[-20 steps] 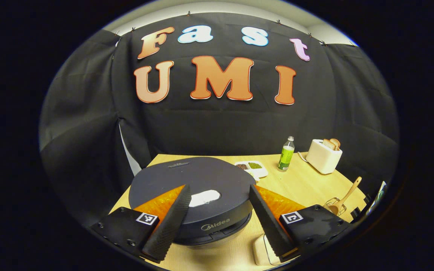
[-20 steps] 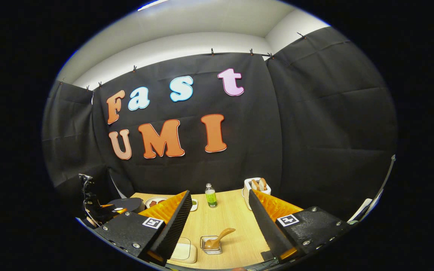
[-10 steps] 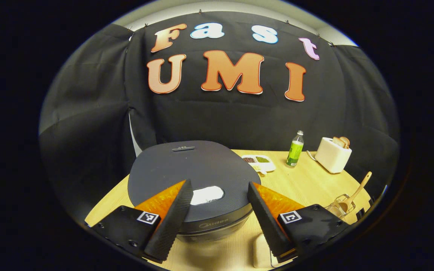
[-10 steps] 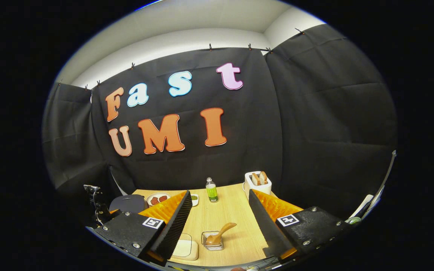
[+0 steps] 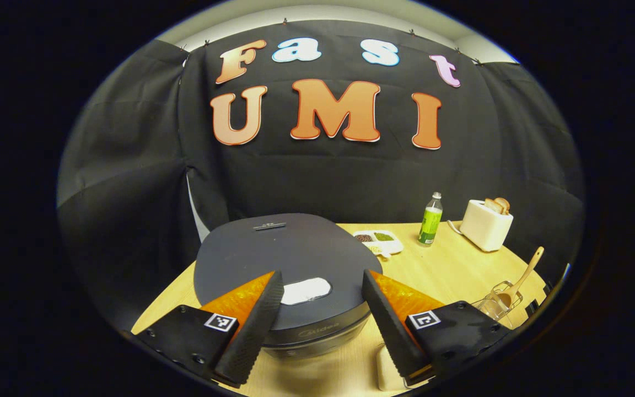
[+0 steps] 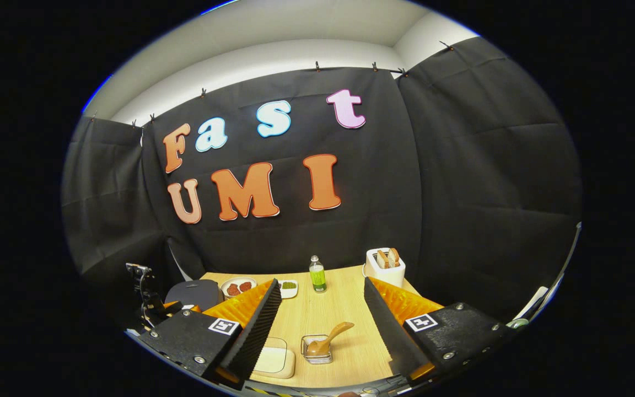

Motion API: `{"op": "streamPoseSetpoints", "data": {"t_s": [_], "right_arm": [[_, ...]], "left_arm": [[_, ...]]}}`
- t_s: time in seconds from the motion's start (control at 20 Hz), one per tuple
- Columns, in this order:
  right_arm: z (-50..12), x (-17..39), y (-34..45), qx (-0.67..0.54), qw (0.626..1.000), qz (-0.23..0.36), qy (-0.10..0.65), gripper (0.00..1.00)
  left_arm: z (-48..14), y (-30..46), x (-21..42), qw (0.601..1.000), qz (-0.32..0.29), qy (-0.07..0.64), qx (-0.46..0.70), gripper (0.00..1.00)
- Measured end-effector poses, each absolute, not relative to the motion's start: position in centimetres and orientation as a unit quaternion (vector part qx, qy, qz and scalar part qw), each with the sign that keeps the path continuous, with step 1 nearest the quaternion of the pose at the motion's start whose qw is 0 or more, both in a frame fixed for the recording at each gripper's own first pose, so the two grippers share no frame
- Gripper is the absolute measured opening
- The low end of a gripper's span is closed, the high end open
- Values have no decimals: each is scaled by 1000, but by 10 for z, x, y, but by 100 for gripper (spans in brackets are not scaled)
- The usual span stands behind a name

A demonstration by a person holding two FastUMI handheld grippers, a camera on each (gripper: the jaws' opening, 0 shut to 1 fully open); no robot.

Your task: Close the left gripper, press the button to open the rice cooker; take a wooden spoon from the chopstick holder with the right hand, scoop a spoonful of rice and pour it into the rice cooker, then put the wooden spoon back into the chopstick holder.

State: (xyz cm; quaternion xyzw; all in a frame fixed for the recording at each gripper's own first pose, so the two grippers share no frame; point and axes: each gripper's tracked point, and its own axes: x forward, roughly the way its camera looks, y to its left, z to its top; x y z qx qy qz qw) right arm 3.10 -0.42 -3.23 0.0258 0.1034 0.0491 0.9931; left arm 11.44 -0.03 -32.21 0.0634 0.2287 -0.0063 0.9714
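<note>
the left tool (image 5: 317,325) gapes wide above the closed rice cooker (image 5: 287,264), holding nothing, its fingers either side of the pale button (image 5: 306,290) on the lid. the right tool (image 6: 317,331) is also wide open and empty, raised over the tabletop (image 6: 339,303), with the wooden spoon (image 6: 328,339) leaning in the chopstick holder (image 6: 317,353) between its fingers. a green bottle (image 6: 317,274) and a toaster (image 6: 385,266) stand farther back.
</note>
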Motion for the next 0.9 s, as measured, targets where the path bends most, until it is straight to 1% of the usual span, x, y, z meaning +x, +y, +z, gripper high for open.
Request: {"op": "streamPoseSetpoints", "data": {"t_s": [0.05, 0.1, 0.15, 0.25, 0.35, 0.4, 0.5, 0.6, 0.75, 0.9], "right_arm": [[-36, 31, -5, 27, 993, 50, 106, 94], [-38, 31, -6, 31, 992, 50, 109, 94], [-41, 32, -7, 36, 992, 51, 113, 94], [-42, 36, -7, 45, 991, 54, 114, 94], [-41, 39, -7, 45, 991, 58, 112, 94], [-40, 41, -7, 44, 991, 58, 110, 94], [-38, 45, -7, 42, 992, 59, 105, 94], [-38, 49, -8, 40, 992, 59, 101, 94], [-37, 53, -9, 33, 993, 58, 97, 94], [-36, 54, -11, 24, 994, 56, 89, 94]], "left_arm": [[-322, 8, 116, 970, 4, 228, 78, 98], [-319, 12, 116, 970, 8, 228, 79, 100], [-320, 16, 114, 970, 15, 235, 67, 95], [-309, 26, 113, 968, 37, 244, 47, 94], [-282, 31, 118, 970, 44, 236, 25, 94], [-256, 27, 120, 974, 42, 221, 13, 100], [-189, 29, 127, 983, 37, 178, -1, 97], [-136, 34, 123, 989, 35, 141, -1, 94], [-55, 36, 109, 996, 28, 86, 16, 94], [-1, 34, 92, 998, 22, 48, 20, 93]]}}
